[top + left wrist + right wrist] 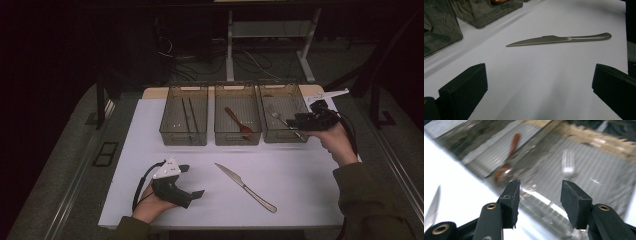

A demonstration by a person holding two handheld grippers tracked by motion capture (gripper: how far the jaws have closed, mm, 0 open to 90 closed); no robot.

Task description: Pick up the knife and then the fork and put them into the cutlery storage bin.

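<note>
A steel table knife [245,186] lies on the white mat, tip toward the bins, and it also lies ahead of the jaws in the left gripper view [559,40]. My left gripper [191,181] rests at the front left, open and holding nothing [539,85]. My right gripper [296,121] is held at the front right corner of the right bin [280,136], above its rim. Its jaws stand open with nothing between them [540,195]. A fork [276,116] lies on that bin's floor, beyond the jaws [568,165]. A wooden spoon [238,122] lies in the middle bin [237,137].
The left bin [183,135] holds a pair of dark chopsticks [188,115]. The three clear bins stand in a row along the back of the white mat [150,165]. Table legs and cables show on the dark floor behind.
</note>
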